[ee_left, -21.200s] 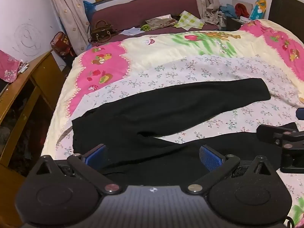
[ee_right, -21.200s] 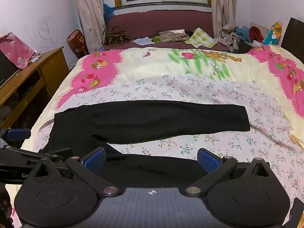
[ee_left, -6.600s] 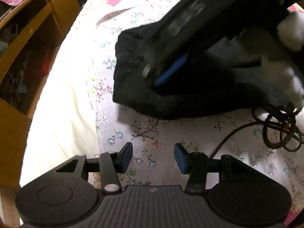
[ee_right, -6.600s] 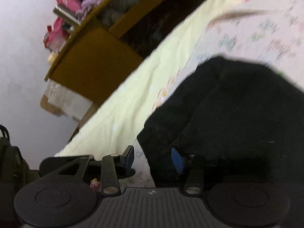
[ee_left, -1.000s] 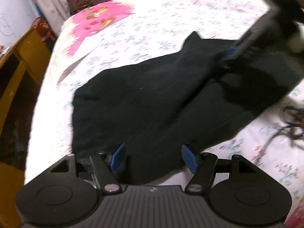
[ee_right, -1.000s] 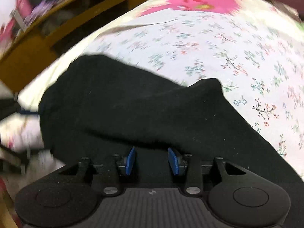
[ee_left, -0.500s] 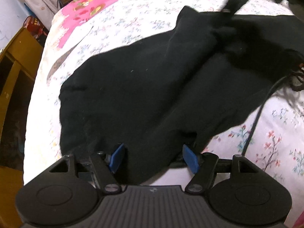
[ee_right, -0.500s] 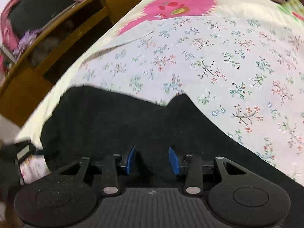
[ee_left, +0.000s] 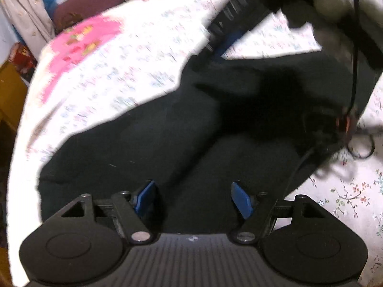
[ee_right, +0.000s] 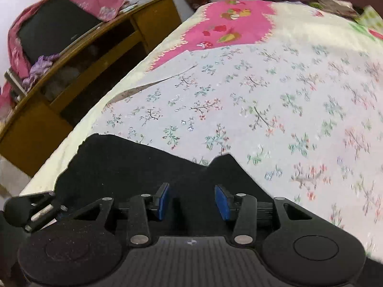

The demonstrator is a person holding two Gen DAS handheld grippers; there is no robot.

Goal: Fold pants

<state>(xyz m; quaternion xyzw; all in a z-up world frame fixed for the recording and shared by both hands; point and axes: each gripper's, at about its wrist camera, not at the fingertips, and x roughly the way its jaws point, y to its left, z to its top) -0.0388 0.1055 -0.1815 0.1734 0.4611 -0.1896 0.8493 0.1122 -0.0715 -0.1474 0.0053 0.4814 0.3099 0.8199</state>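
Observation:
The black pants (ee_left: 191,131) lie folded in a wide bundle on the floral bed sheet (ee_right: 263,95). My left gripper (ee_left: 194,196) hangs over their near part. Its jaws stand wide and are opening, with black cloth under the gap and neither pad pressing on it. My right gripper (ee_right: 191,201) is over the far edge of the pants (ee_right: 134,167). Its jaws are opening too, and the cloth lies below them, not pinched. In the left wrist view the right gripper (ee_left: 229,38) shows blurred at the top, above the pants' far edge.
A wooden desk (ee_right: 71,59) stands by the bed's left side, carrying a black screen (ee_right: 52,28) draped in pink cloth. A dark cable coil (ee_left: 347,124) lies on the pants' right end. Part of the left gripper (ee_right: 31,210) shows at the right wrist view's lower left.
My left gripper has slid further over the pants. My right gripper has lifted off the cloth and its jaws have spread; its view now takes in more of the bed.

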